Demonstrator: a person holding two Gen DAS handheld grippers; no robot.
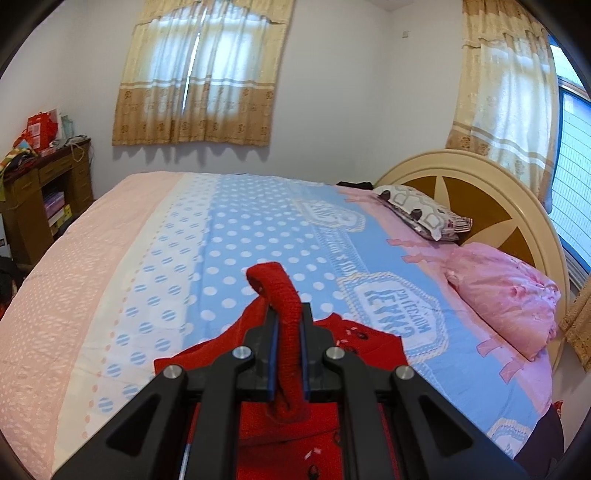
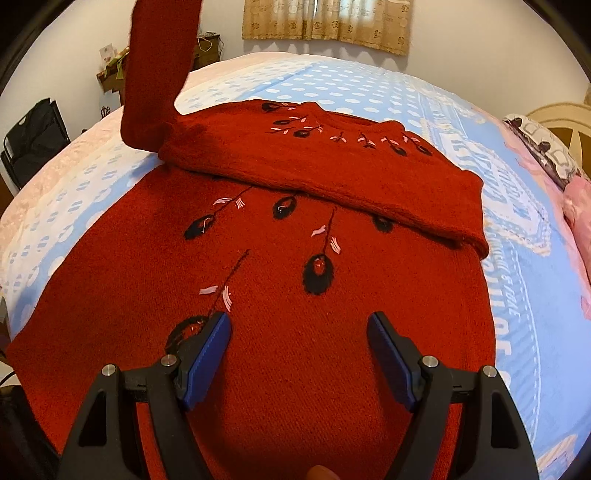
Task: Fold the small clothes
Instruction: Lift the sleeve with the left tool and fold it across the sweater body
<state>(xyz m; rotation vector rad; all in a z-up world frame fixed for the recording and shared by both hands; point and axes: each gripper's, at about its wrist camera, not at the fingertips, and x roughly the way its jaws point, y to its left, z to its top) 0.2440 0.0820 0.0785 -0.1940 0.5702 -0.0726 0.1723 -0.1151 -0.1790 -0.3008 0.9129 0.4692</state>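
Left hand-held gripper (image 1: 288, 354) is clamped on the red sweater (image 2: 280, 295)'s cuff, sleeve (image 2: 155, 74) lifted. Right hand-held gripper (image 2: 299, 332) hangs wide apart, sweater spread on the bed (image 2: 369, 85) right under it.

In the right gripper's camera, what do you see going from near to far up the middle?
right gripper → sweater with black flowers → folded sleeve → dotted blue bedspread → curtain
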